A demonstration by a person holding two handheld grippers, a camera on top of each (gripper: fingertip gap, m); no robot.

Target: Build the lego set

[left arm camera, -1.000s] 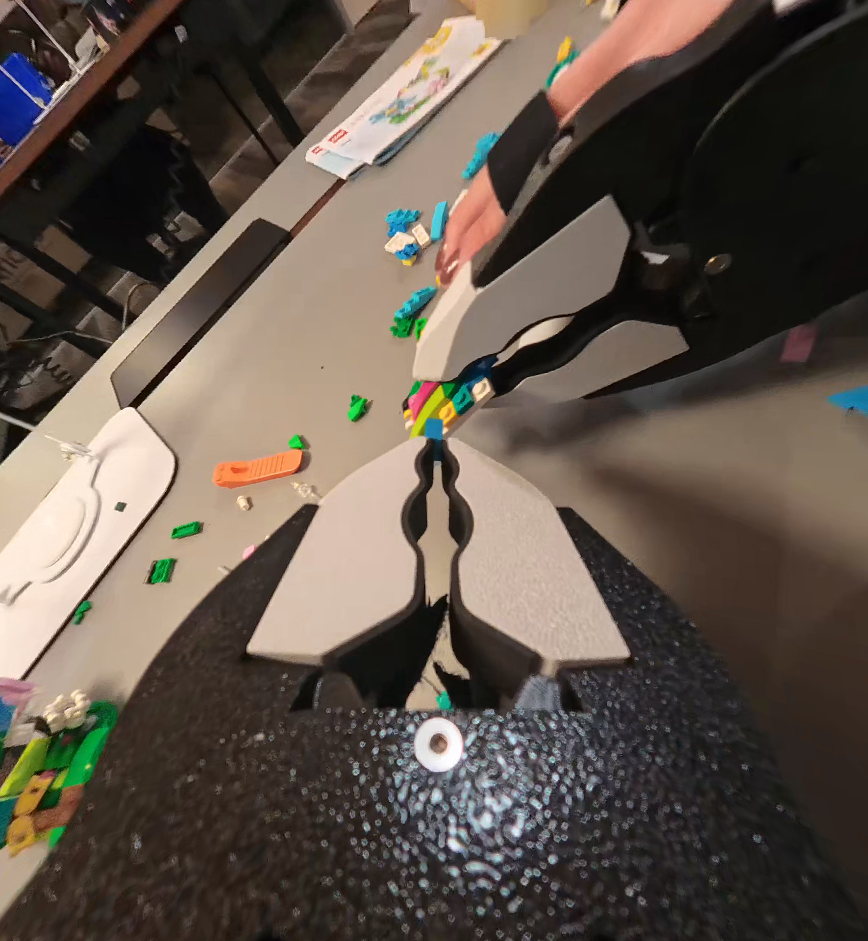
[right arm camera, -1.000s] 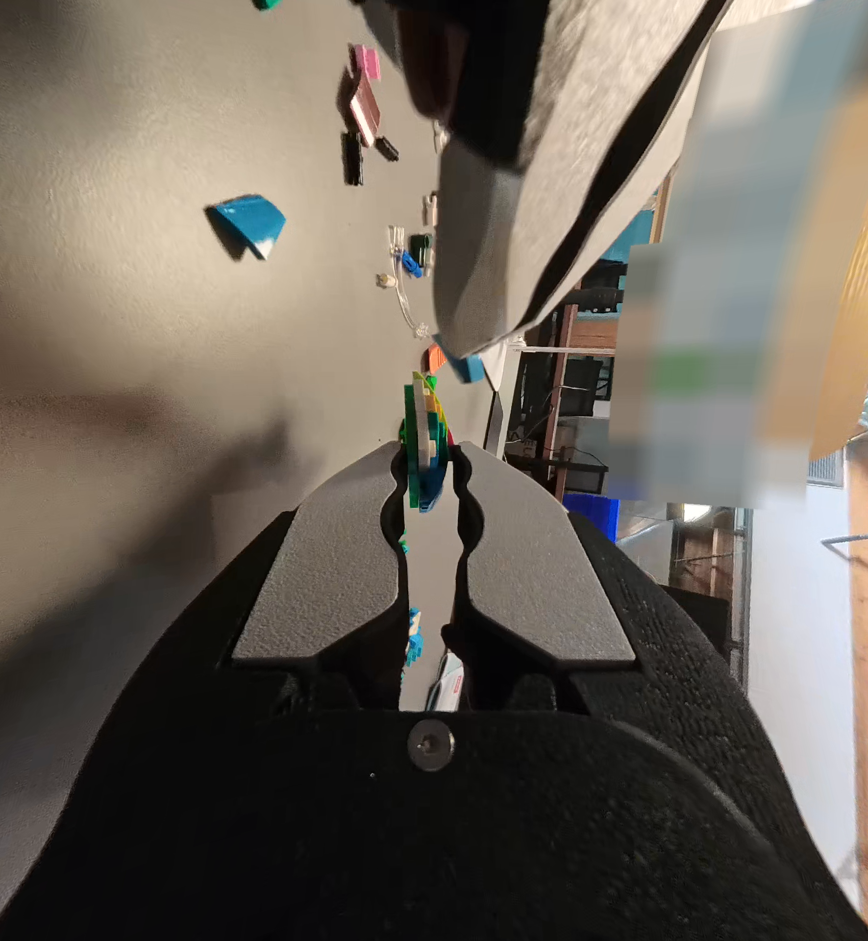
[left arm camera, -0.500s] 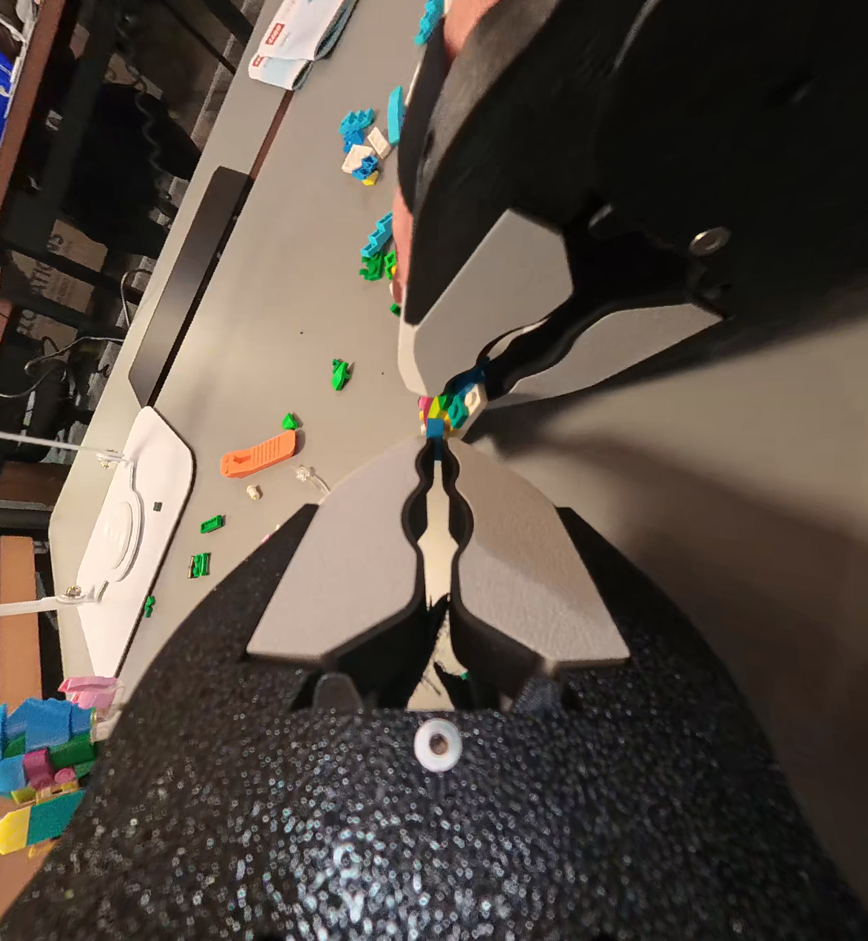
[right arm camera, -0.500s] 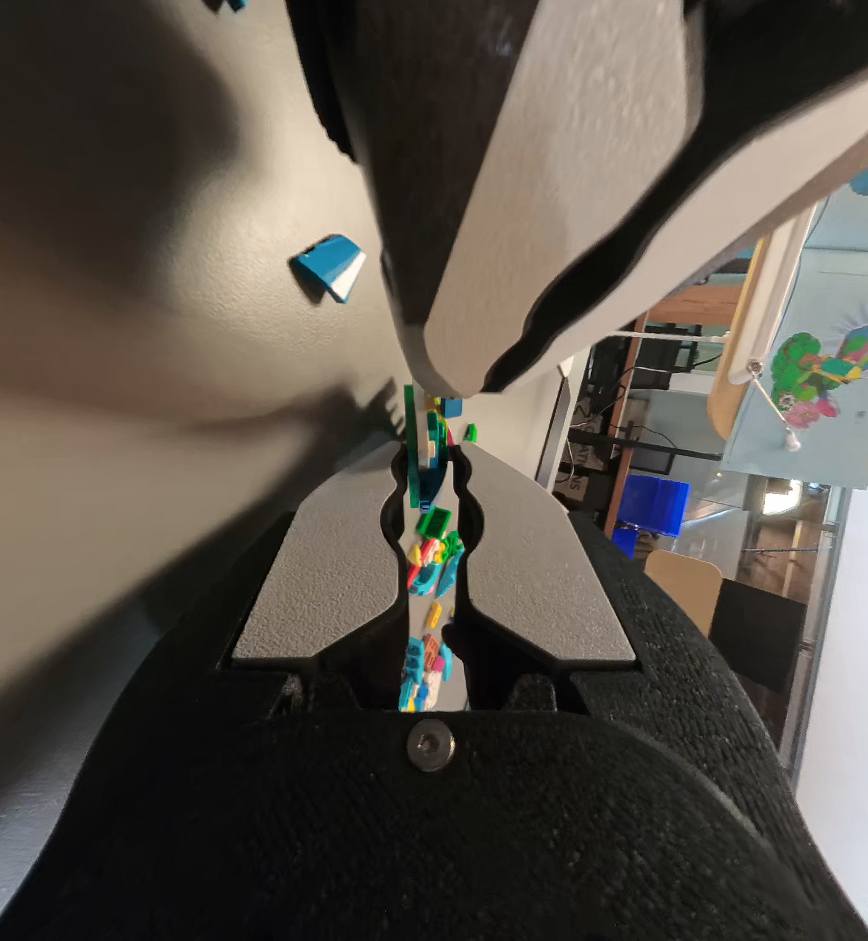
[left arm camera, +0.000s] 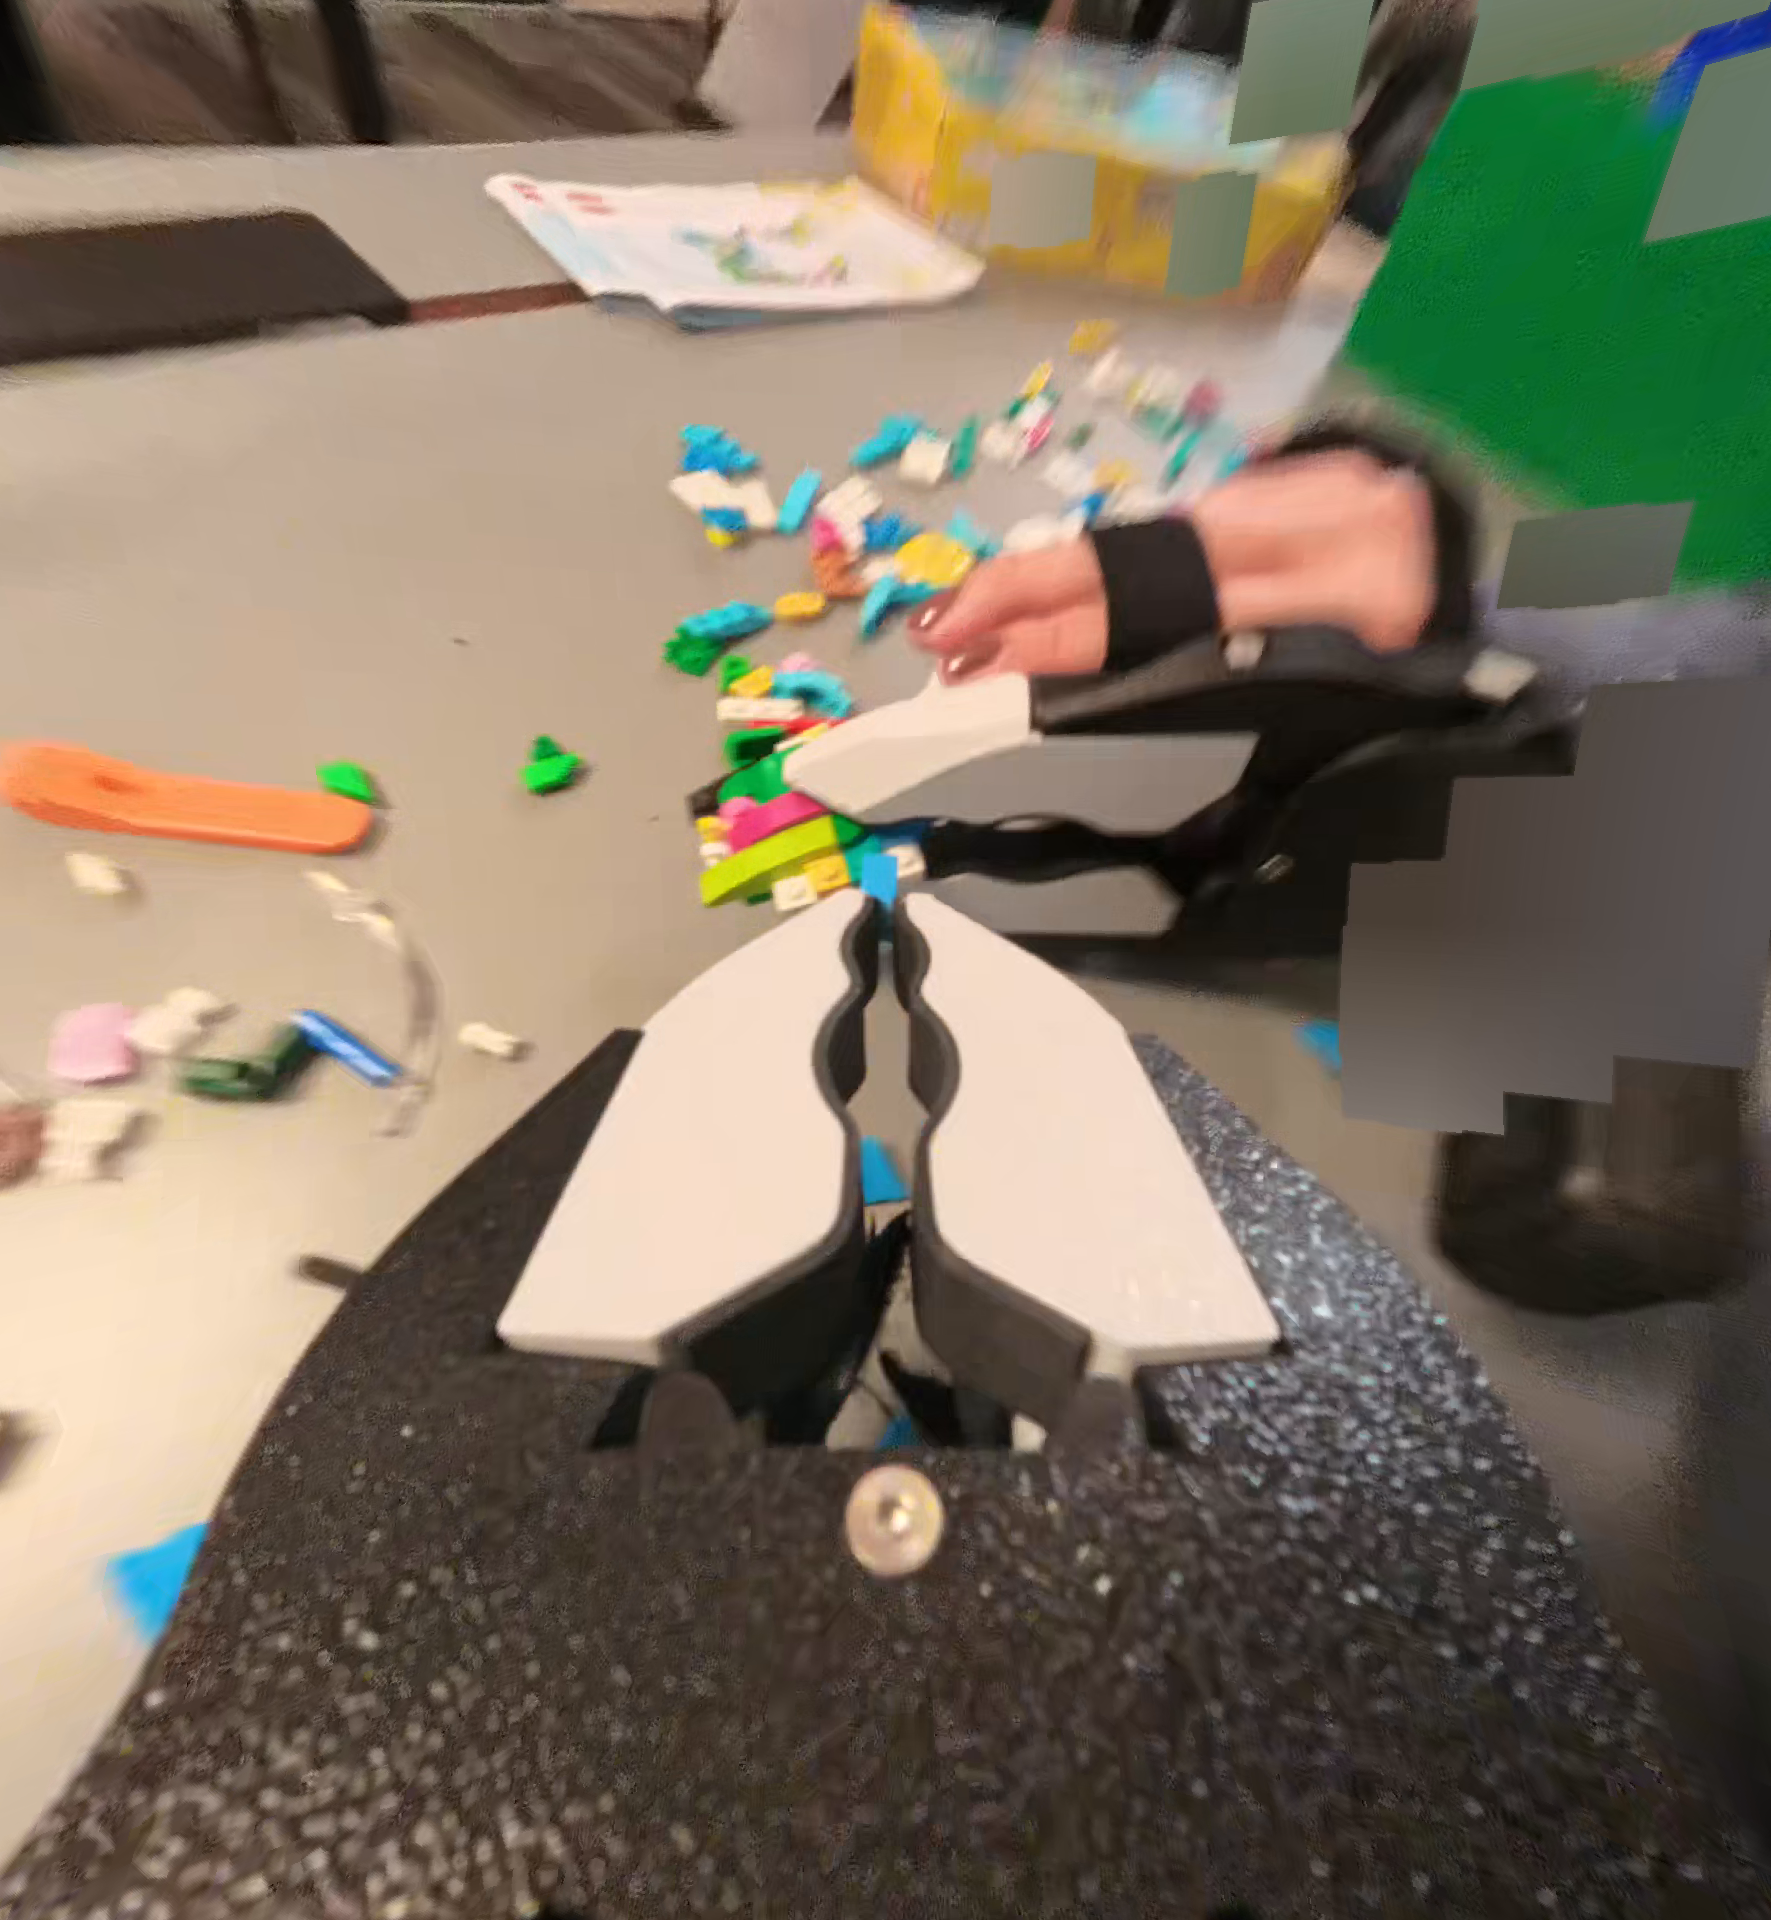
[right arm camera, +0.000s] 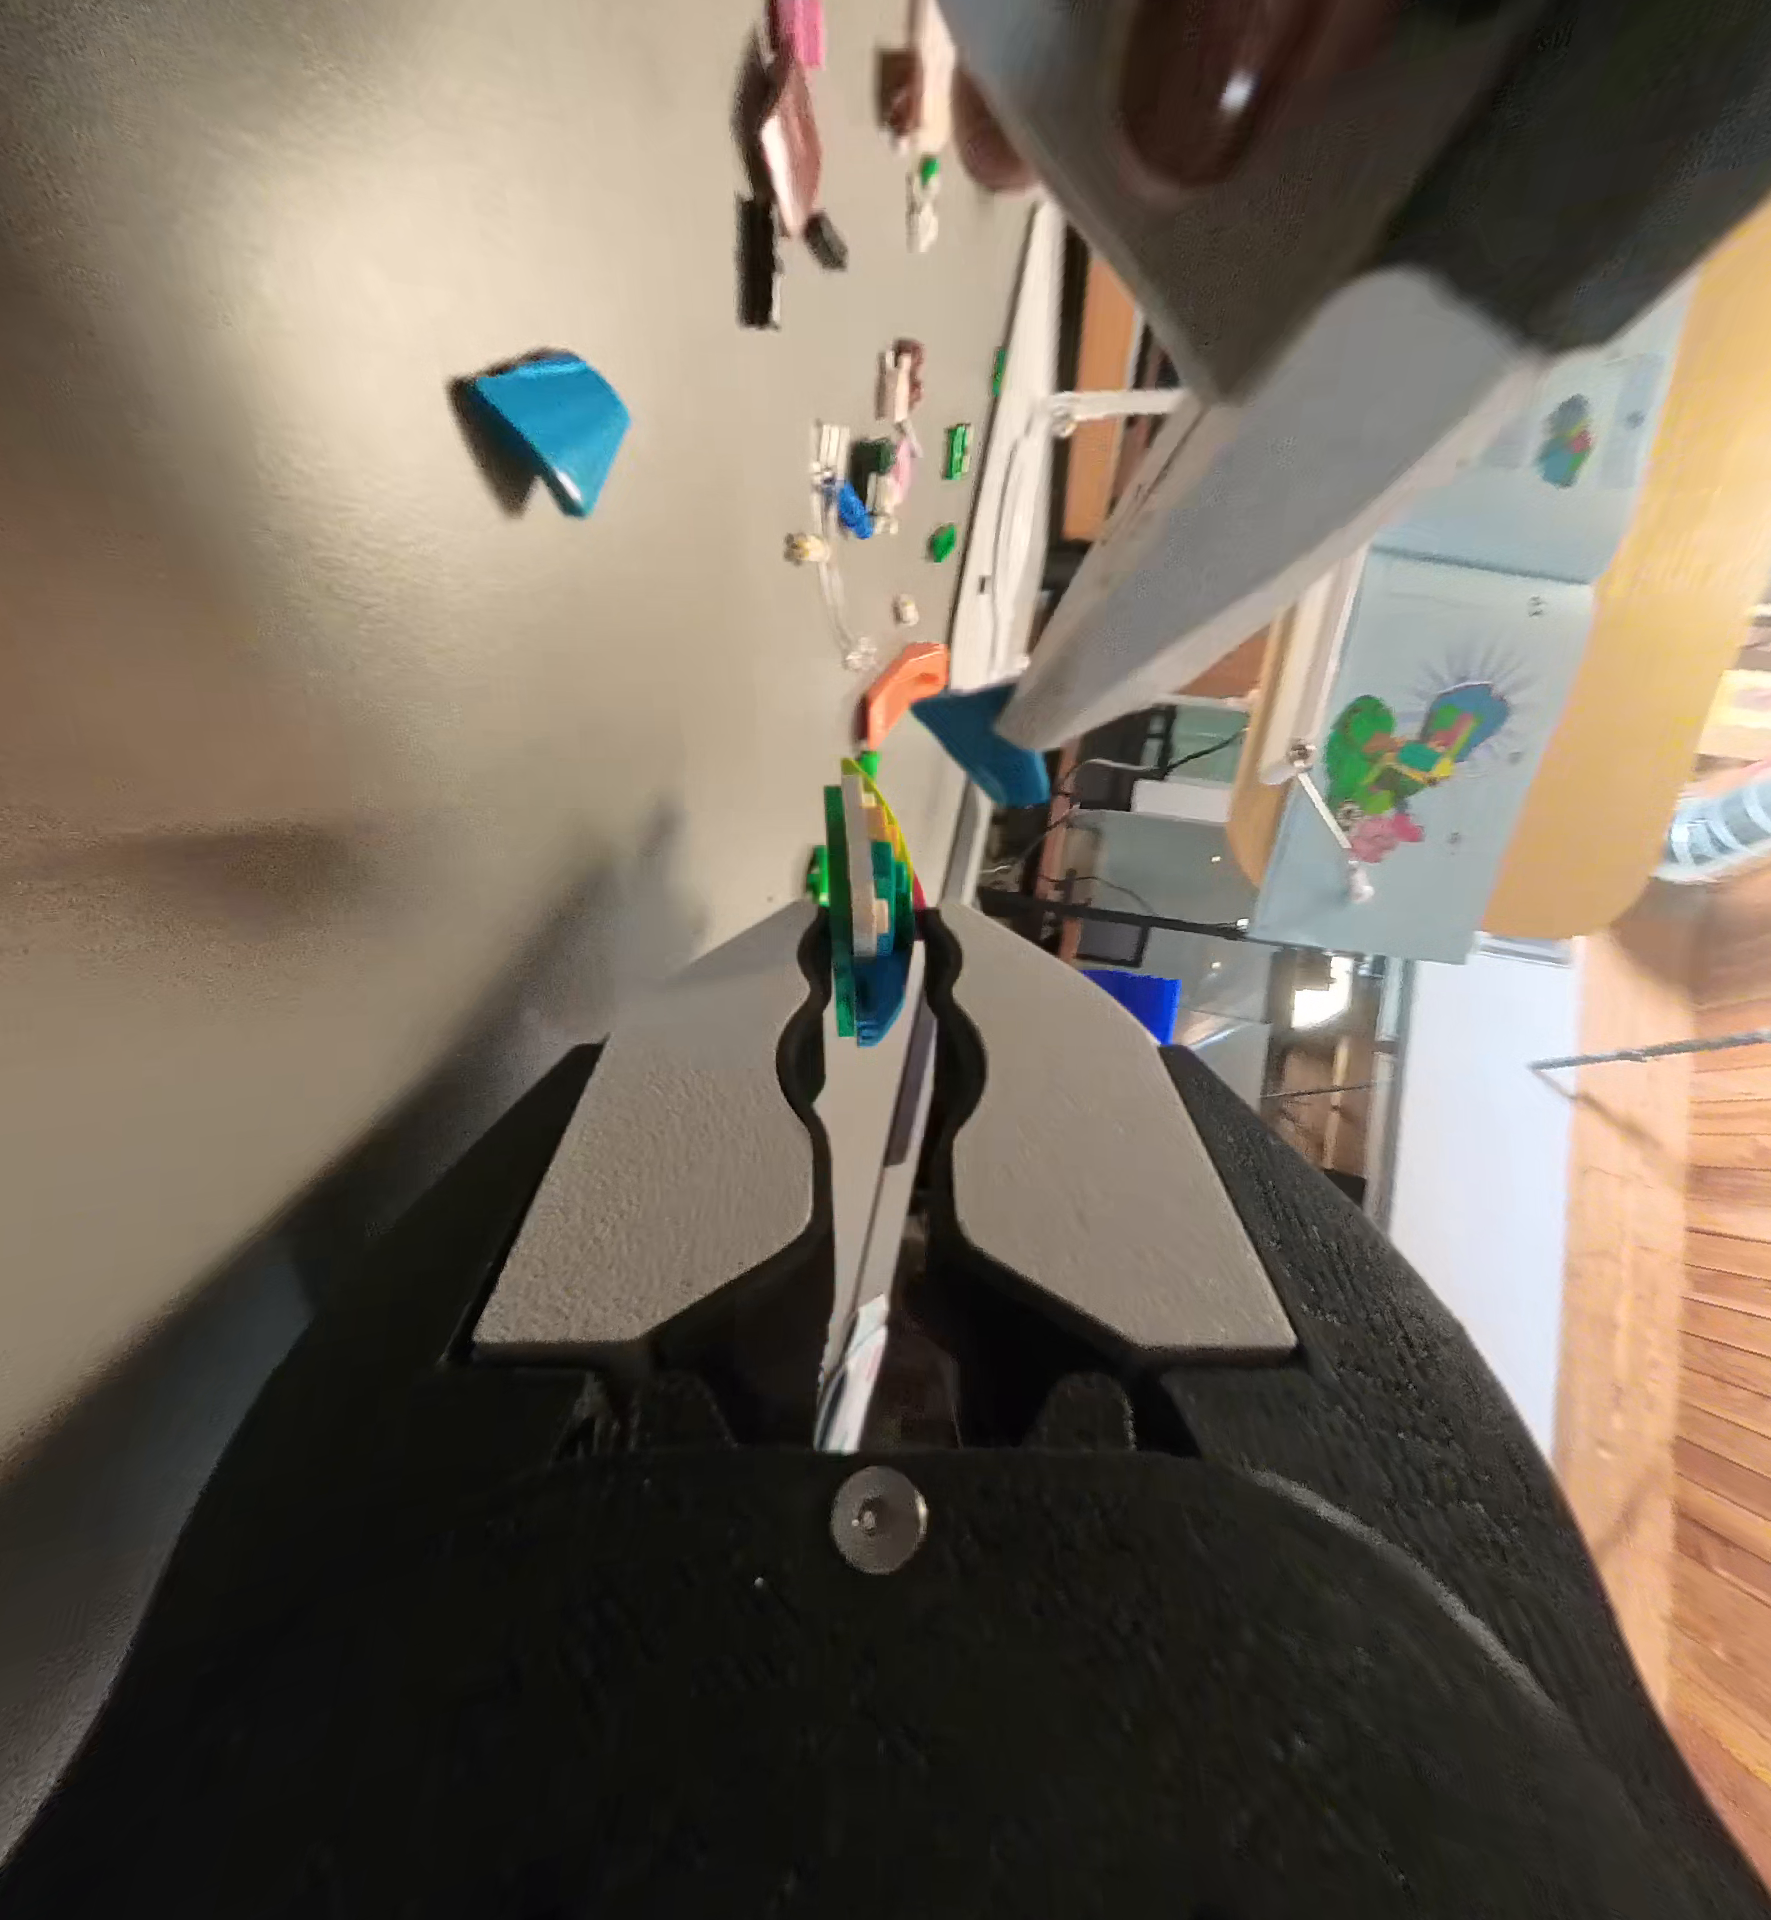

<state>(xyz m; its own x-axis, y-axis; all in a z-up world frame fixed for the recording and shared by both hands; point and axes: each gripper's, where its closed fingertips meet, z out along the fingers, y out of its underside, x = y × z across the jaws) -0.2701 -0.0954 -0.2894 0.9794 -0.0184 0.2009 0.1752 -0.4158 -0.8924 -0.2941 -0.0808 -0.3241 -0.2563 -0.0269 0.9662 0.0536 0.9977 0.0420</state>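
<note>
My left gripper [left arm camera: 886,906] is shut on a small blue piece [left arm camera: 879,881]. It holds the piece just at the near right end of a multicolour lego assembly [left arm camera: 772,854] of green, lime, pink and white plates. My right gripper [right arm camera: 870,925] is shut on that assembly [right arm camera: 863,894] and holds it edge-on above the grey table [right arm camera: 237,623]. In the left wrist view the right gripper [left arm camera: 850,831] comes in from the right with a hand [left arm camera: 1172,592] on it. In the right wrist view the left gripper [right arm camera: 1026,722] hangs above with the blue piece [right arm camera: 980,748] a short gap from the assembly.
An orange brick separator [left arm camera: 174,800] lies to the left. Several loose bricks [left arm camera: 912,520] are scattered behind the assembly. An instruction booklet [left arm camera: 735,244] and a yellow box [left arm camera: 1068,177] sit at the back. A blue curved slope [right arm camera: 548,426] lies alone on the table.
Both wrist views have swung round. The left gripper still holds the blue piece, and it now sits slightly farther from the assembly, which the right gripper still grips.
</note>
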